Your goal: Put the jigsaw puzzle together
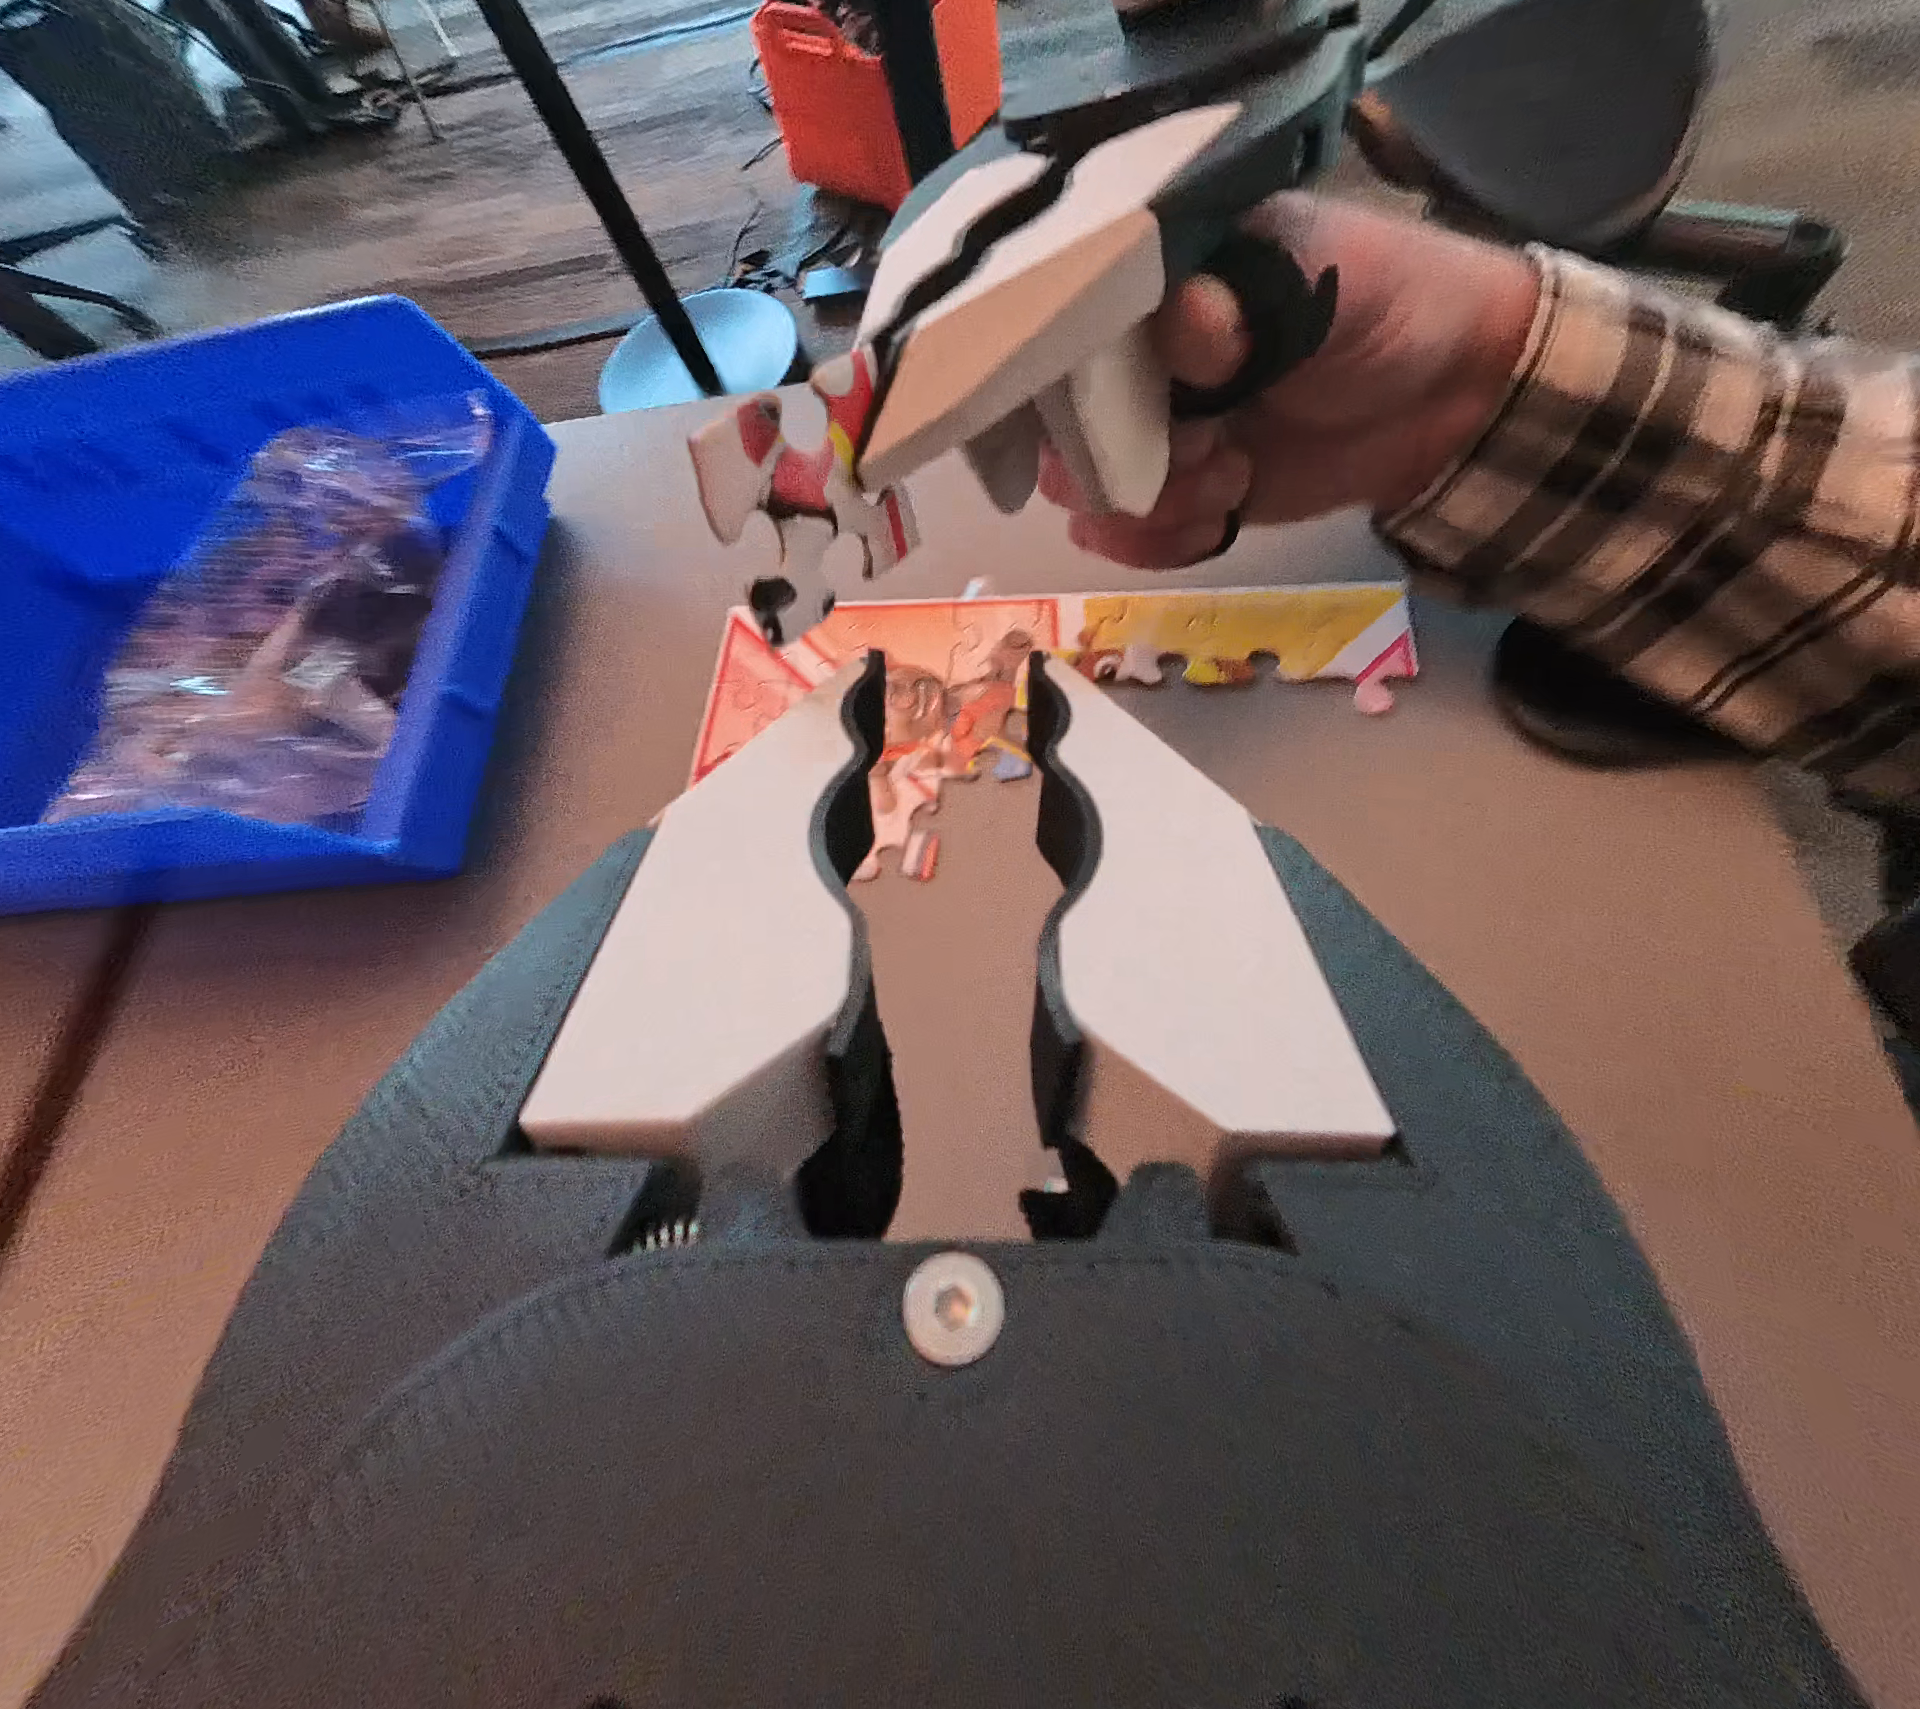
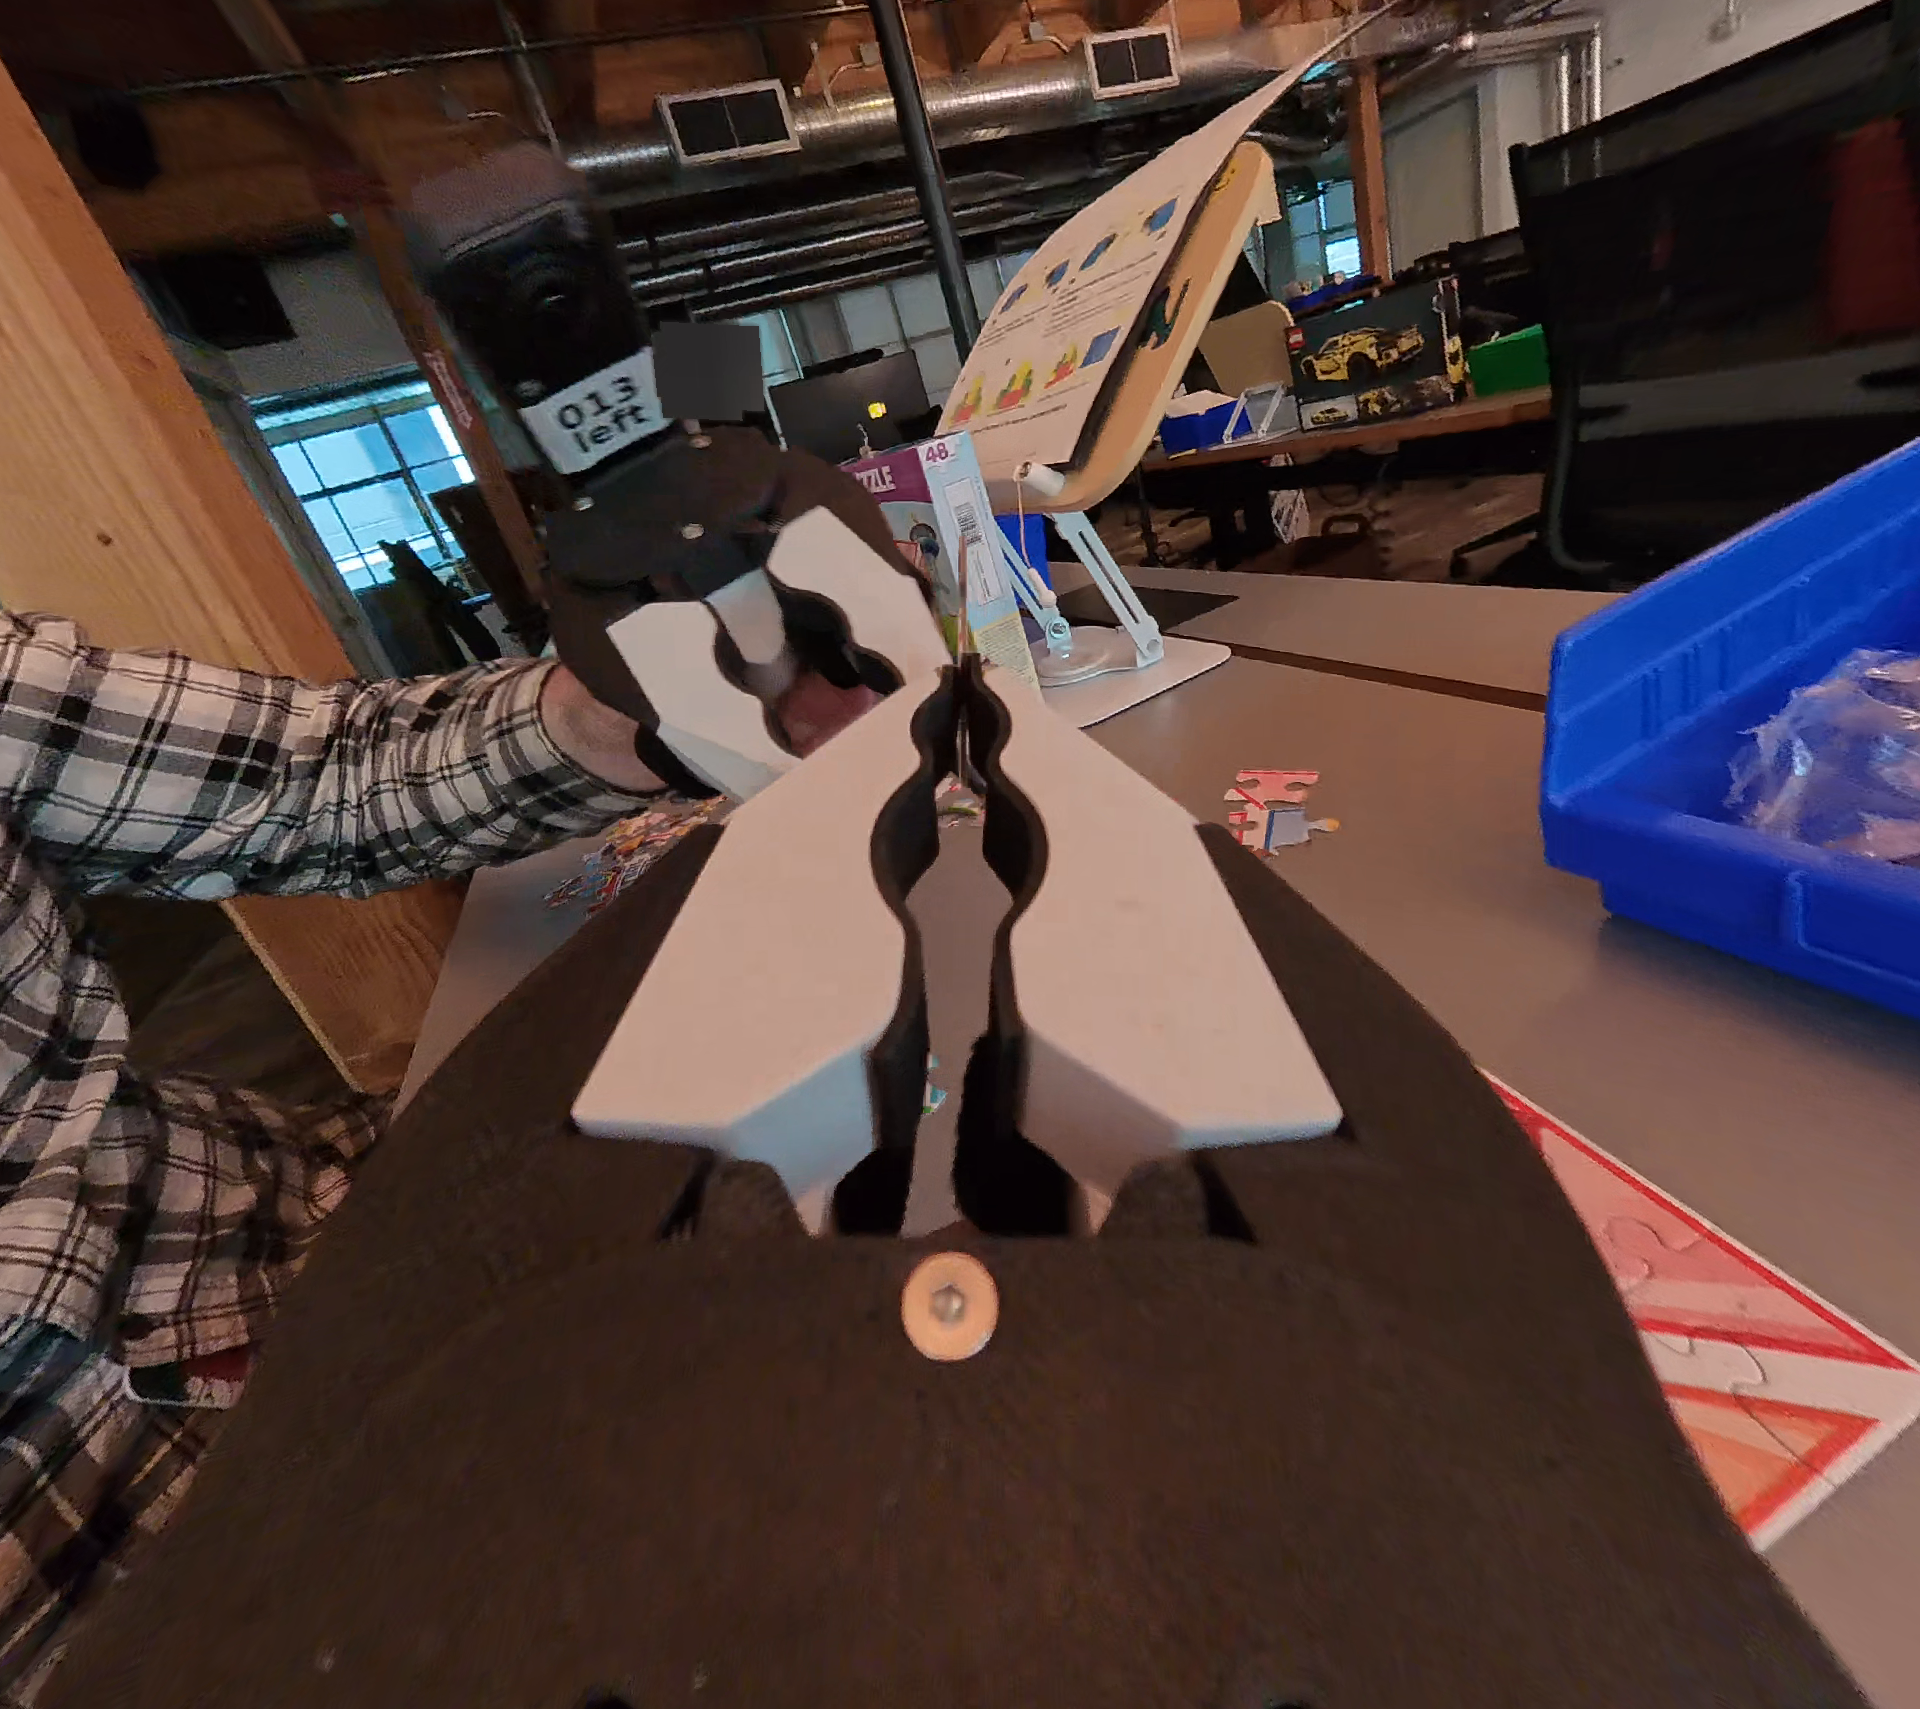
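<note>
My right gripper (image 1: 862, 454) pinches a joined cluster of pieces (image 1: 800, 506) in the air above the half-built puzzle (image 1: 1039, 662) on the grey tabletop (image 1: 1351, 932); my left gripper's (image 1: 956, 693) fingers are spread, empty. Loose pieces (image 2: 1273, 812) remain, so I judge much is left. A blue bin (image 1: 447, 579) sits beside, in a workshop.

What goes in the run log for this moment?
right gripper: shut on puzzle chunk, airborne | left gripper: open, empty | assembled puzzle: on table
</note>
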Motion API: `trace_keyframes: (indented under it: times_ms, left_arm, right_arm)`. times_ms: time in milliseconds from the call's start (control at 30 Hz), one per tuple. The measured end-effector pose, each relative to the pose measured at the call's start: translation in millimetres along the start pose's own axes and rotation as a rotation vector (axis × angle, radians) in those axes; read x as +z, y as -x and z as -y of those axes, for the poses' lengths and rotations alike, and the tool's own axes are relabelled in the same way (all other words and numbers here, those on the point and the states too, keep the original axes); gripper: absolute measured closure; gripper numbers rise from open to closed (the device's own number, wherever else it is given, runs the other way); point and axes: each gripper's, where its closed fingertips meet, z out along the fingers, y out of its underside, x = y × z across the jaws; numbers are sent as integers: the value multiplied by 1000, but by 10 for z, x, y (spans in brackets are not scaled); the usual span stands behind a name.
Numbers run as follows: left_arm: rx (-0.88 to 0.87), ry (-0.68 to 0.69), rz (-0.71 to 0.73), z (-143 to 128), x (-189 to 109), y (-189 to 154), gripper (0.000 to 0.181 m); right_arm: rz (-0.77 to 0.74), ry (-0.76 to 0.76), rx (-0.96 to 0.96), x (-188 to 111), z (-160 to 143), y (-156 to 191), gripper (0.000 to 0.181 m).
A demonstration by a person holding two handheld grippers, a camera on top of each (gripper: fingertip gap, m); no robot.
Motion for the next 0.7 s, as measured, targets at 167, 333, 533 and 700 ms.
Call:
trace_keyframes:
  times_ms: [167,333,533,700]
  left_arm:
    - [-123,-119,-90,147,48,-14,181]
    - [-187,-171,-115,259,-42,97,181]
    - [-297,-215,-150,203,-40,87,165]
    - [-401,-344,-231,404,22,51,175]
  right_arm:
    - [-9,11,-1,12,-32,-24,181]
    - [-12,7,0,2,-26,-30,181]
    - [13,-64,8,-41,97,11,181]
    - [53,-73,24,-17,89,65,181]
